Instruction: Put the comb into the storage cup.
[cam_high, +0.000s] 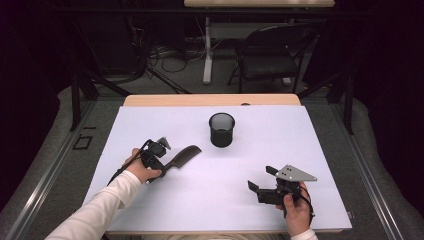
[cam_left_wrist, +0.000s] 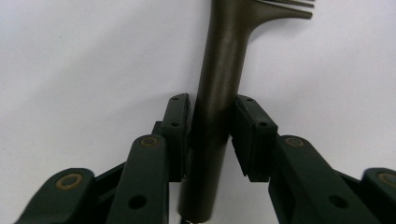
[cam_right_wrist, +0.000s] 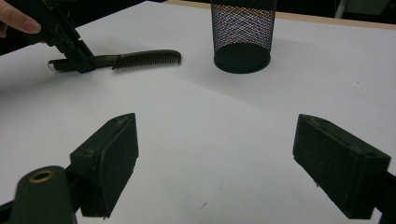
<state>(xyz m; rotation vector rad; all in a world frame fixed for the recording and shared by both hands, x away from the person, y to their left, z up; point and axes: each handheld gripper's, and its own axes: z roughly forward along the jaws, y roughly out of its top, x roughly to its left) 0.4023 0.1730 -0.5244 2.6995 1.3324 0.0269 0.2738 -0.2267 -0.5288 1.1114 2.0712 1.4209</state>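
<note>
On the left of the white sheet (cam_high: 150, 125), the left gripper (cam_high: 167, 161) was at the step of taking hold of the comb (cam_high: 184, 155), which lay flat on the sheet with its teeth pointing toward the middle of the table. In the left gripper view its jaws bracketed the comb's handle (cam_left_wrist: 219, 93): one pad lay against the handle, the other stood just beside it with a thin gap, so the pinch looked nearly made but not yet firm. The next move, as I judged it, called for finishing the squeeze on the handle and then lifting the comb clear without letting it pivot. Farther right, at the middle of the sheet, the black mesh cup (cam_high: 221, 129) stood upright and well apart from the comb, a likely place to drop it teeth or handle first. At the right edge, the right gripper (cam_high: 262, 179) rested low near the person's side, its jaws spread wide with nothing between them.
</note>
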